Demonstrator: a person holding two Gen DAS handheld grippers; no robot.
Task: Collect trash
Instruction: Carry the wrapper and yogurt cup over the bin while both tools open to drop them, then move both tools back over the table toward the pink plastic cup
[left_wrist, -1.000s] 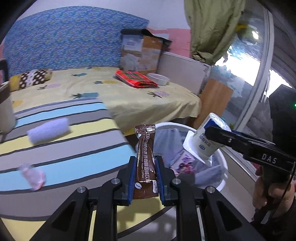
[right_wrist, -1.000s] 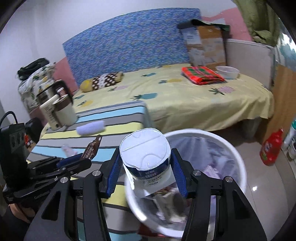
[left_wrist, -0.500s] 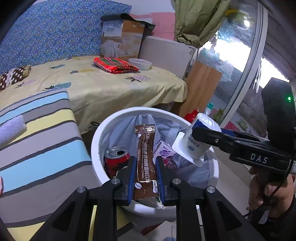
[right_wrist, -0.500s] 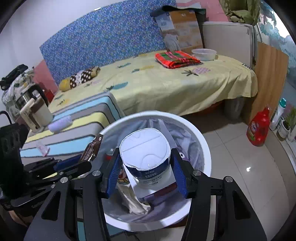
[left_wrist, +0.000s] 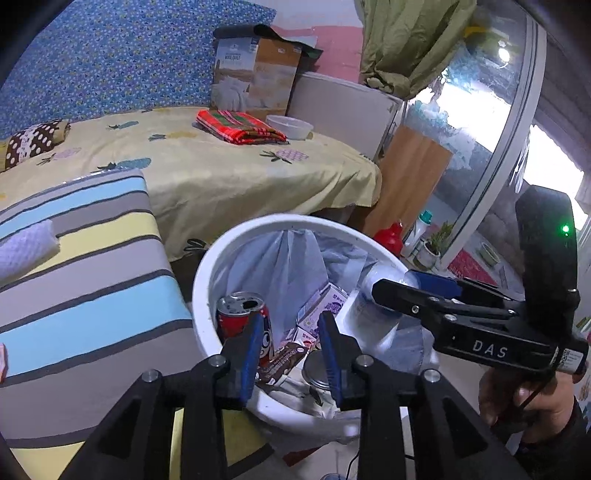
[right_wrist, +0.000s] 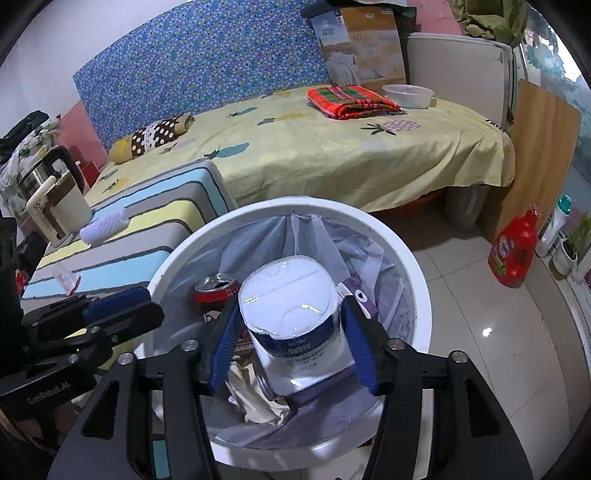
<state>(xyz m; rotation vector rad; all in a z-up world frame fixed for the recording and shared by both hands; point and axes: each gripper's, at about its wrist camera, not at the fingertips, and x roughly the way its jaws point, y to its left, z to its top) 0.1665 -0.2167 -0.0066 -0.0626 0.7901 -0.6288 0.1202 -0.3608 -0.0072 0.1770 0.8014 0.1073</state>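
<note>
A white bin (left_wrist: 295, 221) with a pale liner stands below both grippers, holding a red can (left_wrist: 240, 310), small cartons and paper. My left gripper (left_wrist: 291, 350) hangs over its near rim with jaws opening. The brown coffee sachet (left_wrist: 286, 360) lies loose in the bin under the pads, no longer pressed. My right gripper (right_wrist: 291, 347) is over the bin (right_wrist: 417, 280), jaws opening. The white yogurt cup (right_wrist: 291, 317) sits between the pads with thin gaps at both sides. It looks blurred in the left wrist view (left_wrist: 369, 321).
A striped table (left_wrist: 92, 295) sits left of the bin with a white paper roll (right_wrist: 105, 225), a pink wrapper (right_wrist: 66, 277) and a kettle (right_wrist: 55, 195). The yellow bed (right_wrist: 332, 155) is behind. A red detergent bottle (right_wrist: 513, 251) stands on the tiled floor, right.
Both grippers moved from the table edge to over the bin and dipped. The left jaws widened and the sachet dropped out into the bin. The right jaws widened around the cup.
</note>
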